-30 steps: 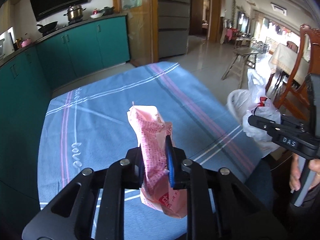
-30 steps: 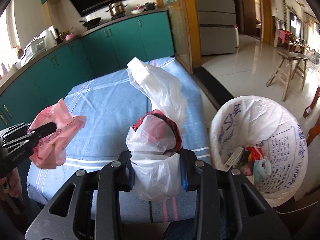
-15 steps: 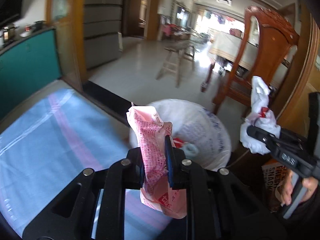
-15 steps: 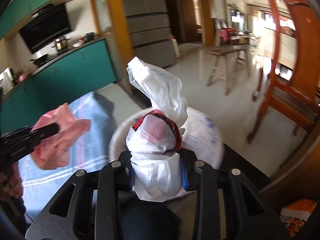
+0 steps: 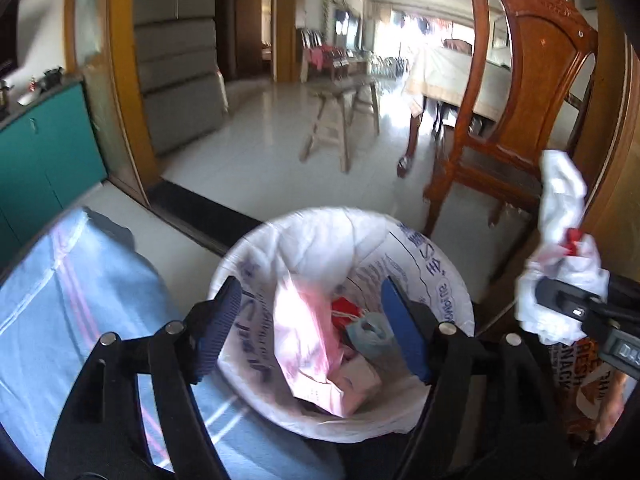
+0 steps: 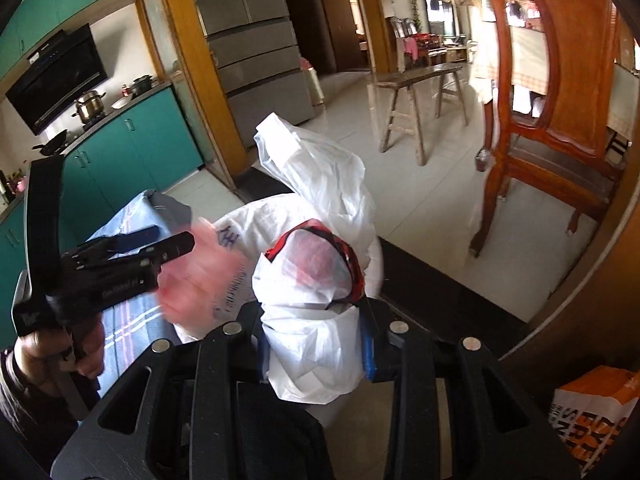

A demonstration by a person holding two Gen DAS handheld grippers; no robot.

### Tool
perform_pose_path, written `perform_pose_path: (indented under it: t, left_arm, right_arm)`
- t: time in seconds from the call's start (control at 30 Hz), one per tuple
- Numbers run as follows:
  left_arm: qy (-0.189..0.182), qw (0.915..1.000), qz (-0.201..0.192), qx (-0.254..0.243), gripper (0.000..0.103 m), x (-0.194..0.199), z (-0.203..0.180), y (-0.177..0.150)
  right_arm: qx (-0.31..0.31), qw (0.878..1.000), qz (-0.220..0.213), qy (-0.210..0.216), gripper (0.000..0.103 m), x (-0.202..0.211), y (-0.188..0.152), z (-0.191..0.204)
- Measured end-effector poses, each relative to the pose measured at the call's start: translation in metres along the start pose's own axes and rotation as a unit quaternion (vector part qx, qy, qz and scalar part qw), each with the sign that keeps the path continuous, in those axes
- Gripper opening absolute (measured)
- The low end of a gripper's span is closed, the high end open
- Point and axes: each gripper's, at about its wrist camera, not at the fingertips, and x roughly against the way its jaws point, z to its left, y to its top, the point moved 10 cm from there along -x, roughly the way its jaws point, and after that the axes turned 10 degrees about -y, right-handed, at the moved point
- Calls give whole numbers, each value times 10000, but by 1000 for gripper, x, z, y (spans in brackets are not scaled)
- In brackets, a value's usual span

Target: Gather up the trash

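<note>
— Where is the pink bag [image 5: 308, 344]?
— Below the left gripper [image 5: 312, 320], in the lined bin [image 5: 436, 264]; its jaws have just been opening, wide, nothing pressed.
— And the right gripper [image 6: 316, 344]?
— Clamped on the white bag [image 6: 316, 280], beside the bin.

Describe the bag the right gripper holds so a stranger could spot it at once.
Find the white-lined bin beside the blue tablecloth. To its right, the right gripper clamps a white bag. Unlike the pink bag in the bin, it shows a red rim.
</note>
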Motion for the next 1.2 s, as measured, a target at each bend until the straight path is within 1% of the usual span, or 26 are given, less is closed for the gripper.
perform_pose_path:
  t: [0.07, 0.1, 0.17, 0.23, 0.27, 0.33, 0.4, 0.47, 0.57, 0.63, 0.67, 0.73, 0.87, 0.9, 1.0, 1.1, 1.2]
  left_arm:
    - [122, 9999, 4, 35, 74, 12, 8, -3]
    - [256, 9997, -48, 32, 76, 23, 13, -4]
    - [535, 9984, -197, -17, 82, 44, 21, -6]
    - [768, 9965, -326, -20, 87, 66, 27, -9]
    - [867, 9955, -384, 4, 87, 77, 30, -10]
    - [1039, 9933, -496, 55, 91, 101, 40, -13]
    - [1223, 9902, -672, 103, 94, 127, 48, -17]
    - [1396, 9868, -813, 128, 96, 147, 53, -18]
    - [1774, 9790, -984, 170, 98, 185, 63, -29]
    - [1953, 9747, -1064, 227, 99, 209, 65, -36]
    - [2013, 9730, -1095, 262, 99, 219, 66, -38]
    - [2115, 9695, -1184, 350, 99, 244, 65, -46]
    - [2328, 9635, -1288, 287, 99, 285, 55, -56]
    - [2370, 9625, -1300, 249, 99, 291, 52, -58]
    - [2506, 9578, -1395, 170, 100, 318, 45, -66]
    - [2548, 9549, -1508, 212, 100, 341, 41, -73]
    - [2621, 9510, -1613, 288, 100, 359, 41, -82]
  right_arm:
    - [54, 9999, 7, 89, 34, -4, 6, 11]
    - [79, 9999, 26, 143, 35, -10, 10, 19]
    - [73, 9998, 67, 200, 42, -20, 15, 30]
    - [-10, 9996, 202, 174, 61, -31, 20, 39]
    - [-56, 9995, 224, 194, 64, -33, 21, 41]
    - [-143, 9990, 230, 342, 73, -30, 21, 50]
    - [-122, 9991, 148, 370, 76, -23, 20, 56]
    - [3, 9995, 32, 308, 76, -11, 18, 60]
    - [181, 9991, -345, 166, 77, 17, 22, 67]
    - [307, 9969, -723, 56, 82, 46, 24, 72]
    - [360, 9951, -917, -12, 83, 61, 26, 75]
    - [447, 9920, -1174, -137, 89, 82, 26, 77]
    - [655, 9866, -1473, -265, 93, 122, 16, 87]
    - [694, 9852, -1543, -277, 96, 129, 14, 90]
    - [809, 9794, -1842, -169, 99, 161, 7, 104]
    - [934, 9751, -2013, -51, 99, 183, 3, 119]
    - [1075, 9695, -2202, -62, 99, 202, -1, 131]
